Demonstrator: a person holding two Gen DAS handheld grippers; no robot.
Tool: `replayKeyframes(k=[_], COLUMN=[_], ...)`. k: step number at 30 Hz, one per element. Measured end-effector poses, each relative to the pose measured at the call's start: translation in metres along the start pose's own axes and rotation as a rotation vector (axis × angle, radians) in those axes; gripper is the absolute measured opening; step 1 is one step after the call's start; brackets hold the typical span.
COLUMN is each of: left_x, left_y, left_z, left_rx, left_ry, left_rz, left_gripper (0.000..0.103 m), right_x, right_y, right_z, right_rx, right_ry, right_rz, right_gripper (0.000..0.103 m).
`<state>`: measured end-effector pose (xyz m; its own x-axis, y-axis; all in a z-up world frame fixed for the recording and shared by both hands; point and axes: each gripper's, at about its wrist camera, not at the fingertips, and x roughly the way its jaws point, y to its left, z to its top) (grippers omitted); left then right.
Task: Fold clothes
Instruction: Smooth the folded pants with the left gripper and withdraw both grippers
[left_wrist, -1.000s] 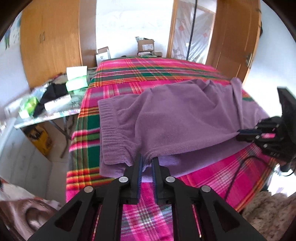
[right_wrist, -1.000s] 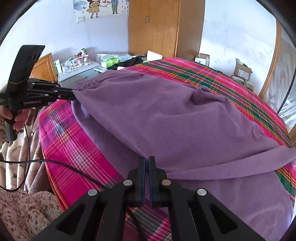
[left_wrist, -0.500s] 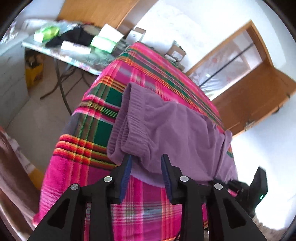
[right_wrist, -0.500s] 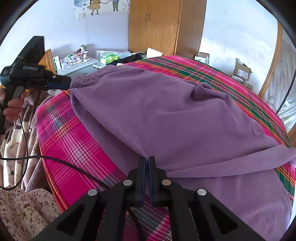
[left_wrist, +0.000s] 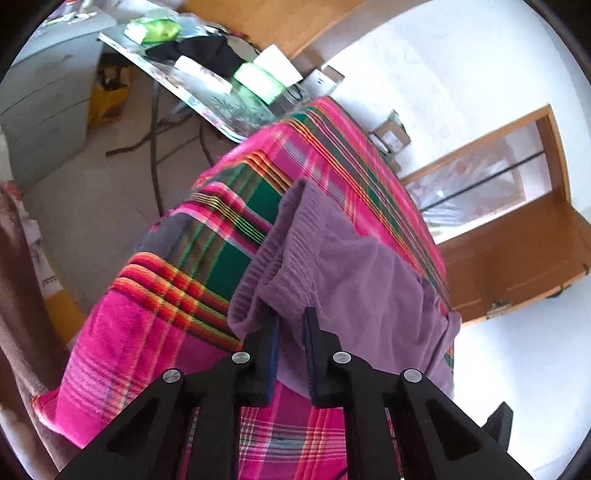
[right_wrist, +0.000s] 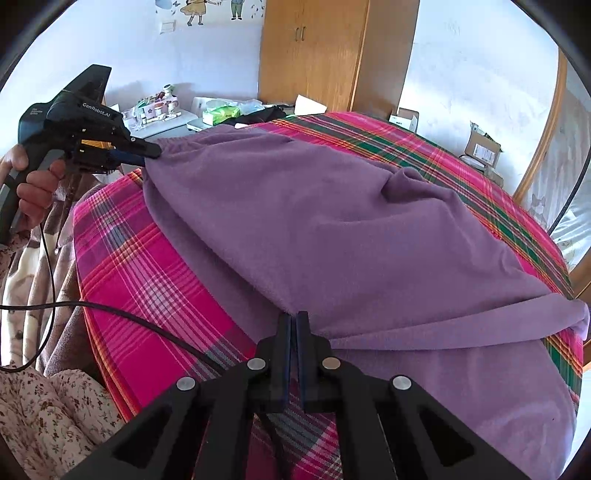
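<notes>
Currently left gripper sits at the ribbed waistband of the purple garment, fingers parted with a fold of fabric between them; can't tell if they actually pinch it. From the right camera its tips touch that waistband corner, my hand on the handle. Right gripper is clamped on the garment's near edge, fingers almost together. Garment lies spread across the plaid bedspread, raised at the waistband corner. Black cable runs over the bedspread.
</notes>
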<state>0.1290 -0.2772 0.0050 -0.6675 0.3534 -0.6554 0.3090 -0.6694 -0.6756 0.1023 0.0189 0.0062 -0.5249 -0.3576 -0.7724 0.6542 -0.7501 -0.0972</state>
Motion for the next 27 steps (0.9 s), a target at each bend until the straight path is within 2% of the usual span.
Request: replayKeyframes(k=[8, 10, 15, 18, 20, 22, 24, 27], left_x=[0.008, 0.010, 0.011, 0.009, 0.005, 0.000, -0.002, -0.011], left_y=[0.000, -0.001, -0.002, -0.002, -0.005, -0.010, -0.011, -0.017], left_z=[-0.003, -0.005, -0.005, -0.004, -0.007, -0.010, -0.014, -0.020], left_rx=[0.051, 0.077, 0.097, 0.090, 0.098, 0.108, 0.110, 0.133], left_ry=[-0.006, -0.018, -0.015, -0.010, -0.027, -0.046, -0.052, -0.078], left_rz=[0.139, 0.173, 0.204, 0.211, 0.239, 0.272, 0.293, 0.329], left_gripper=[0.013, 0.016, 0.016, 0.017, 0.020, 0.029, 0.030, 0.030], right_x=[-0.010, -0.004, -0.001, 0.001, 0.002, 0.004, 0.005, -0.002], right_y=[-0.003, -0.007, -0.019, -0.026, -0.030, -0.035, -0.036, -0.034], right_z=[0.004, 0.002, 0.000, -0.002, -0.003, -0.004, -0.009, -0.012], right_rx=[0.008, 0.035, 0.139, 0.202, 0.243, 0.285, 0.317, 0.315], right_ry=[-0.012, 0.018, 0.049, 0.067, 0.080, 0.092, 0.109, 0.098], right_rz=[0.047, 0.077, 0.168, 0.223, 0.259, 0.296, 0.336, 0.306], right_gripper=[0.002, 0.003, 0.003, 0.007, 0.009, 0.009, 0.009, 0.009])
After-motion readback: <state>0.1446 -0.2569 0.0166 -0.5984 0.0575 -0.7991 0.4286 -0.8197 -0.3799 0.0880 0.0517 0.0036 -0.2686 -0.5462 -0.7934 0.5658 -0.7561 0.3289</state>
